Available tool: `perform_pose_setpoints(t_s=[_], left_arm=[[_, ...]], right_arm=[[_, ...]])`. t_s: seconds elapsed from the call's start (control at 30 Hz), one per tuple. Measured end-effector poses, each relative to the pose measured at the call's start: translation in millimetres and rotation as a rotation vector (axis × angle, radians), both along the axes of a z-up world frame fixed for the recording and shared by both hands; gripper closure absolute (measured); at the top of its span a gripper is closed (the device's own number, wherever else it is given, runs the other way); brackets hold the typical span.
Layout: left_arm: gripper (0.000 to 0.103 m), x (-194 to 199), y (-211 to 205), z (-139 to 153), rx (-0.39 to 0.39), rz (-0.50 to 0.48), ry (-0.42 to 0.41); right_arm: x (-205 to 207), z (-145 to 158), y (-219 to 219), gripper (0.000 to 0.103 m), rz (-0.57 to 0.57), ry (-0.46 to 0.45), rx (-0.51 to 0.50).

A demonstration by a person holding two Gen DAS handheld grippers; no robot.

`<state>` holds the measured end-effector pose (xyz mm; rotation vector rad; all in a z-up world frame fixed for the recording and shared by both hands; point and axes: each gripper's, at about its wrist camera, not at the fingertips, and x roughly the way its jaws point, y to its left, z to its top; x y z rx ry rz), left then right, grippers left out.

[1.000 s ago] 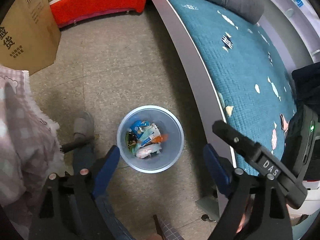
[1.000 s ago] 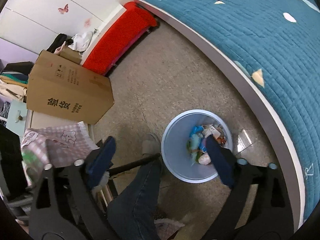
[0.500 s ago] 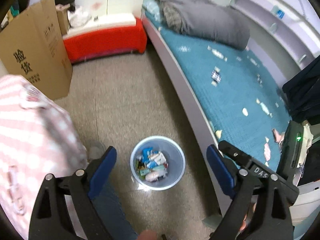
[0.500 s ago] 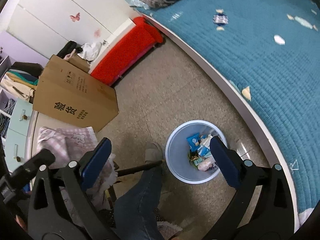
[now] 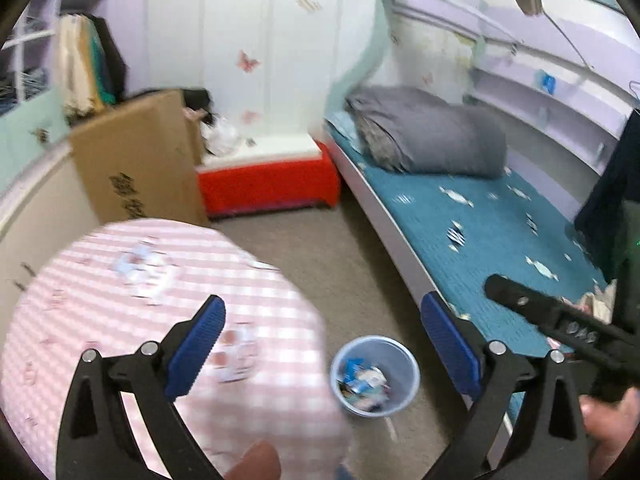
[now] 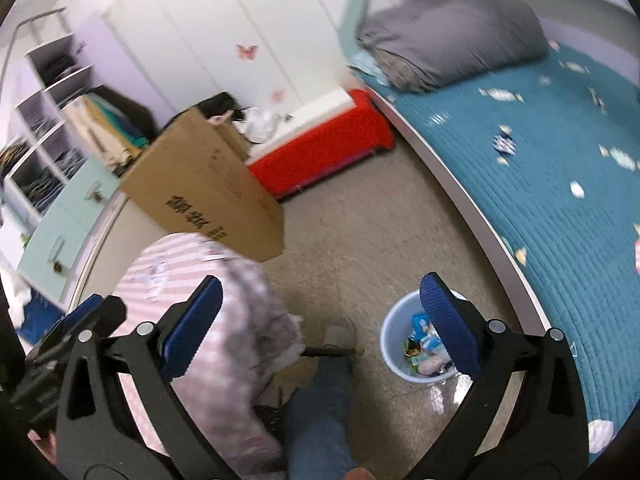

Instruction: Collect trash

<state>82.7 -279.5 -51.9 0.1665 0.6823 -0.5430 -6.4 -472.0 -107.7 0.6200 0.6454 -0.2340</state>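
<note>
A pale blue bin (image 5: pixel 402 364) with several wrappers in it stands on the floor beside the bed; it also shows in the right wrist view (image 6: pixel 390 340). My left gripper (image 5: pixel 324 344) is open and empty, high above the floor. My right gripper (image 6: pixel 320 320) is open and empty, also high; its right finger (image 6: pixel 448 324) overlaps the bin in view. Small scraps of trash (image 6: pixel 505 144) lie scattered on the teal bedspread (image 6: pixel 560 220).
A pink checked cushion (image 5: pixel 140 300) sits at the lower left. A cardboard box (image 6: pixel 200 192) and a red bench (image 6: pixel 320 148) stand near the wall. A grey folded quilt (image 5: pixel 432 136) lies at the bed's head. The person's jeans leg (image 6: pixel 320 420) is below.
Both grippers have risen and tilted up, so the view now takes in the walls and the whole bed. The bin looks smaller and lower in both views. Both stay open.
</note>
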Motion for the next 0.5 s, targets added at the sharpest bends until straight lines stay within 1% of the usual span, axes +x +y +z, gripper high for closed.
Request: perform_pose_setpoints(t_s=[0.17, 0.3, 0.43, 0.5], left_arm=[[0.007, -20, 58, 29, -0.026, 0.090, -0.089], [0.007, -41, 96, 51, -0.055, 0.163, -0.166], [0.006, -67, 123, 69, -0.081, 0.221, -0.247], [0.005, -77, 134, 77, -0.098, 0.233, -0.267]], right_arm=[[-8, 48, 56, 0.006, 0.059, -0.056, -0.117], [-22, 78, 95, 0.006, 0.087, -0.111, -0.194], [-39, 101, 127, 0.006, 0.103, -0.157, -0.269], [-46, 112, 141, 0.006, 0.111, -0.178, -0.305]])
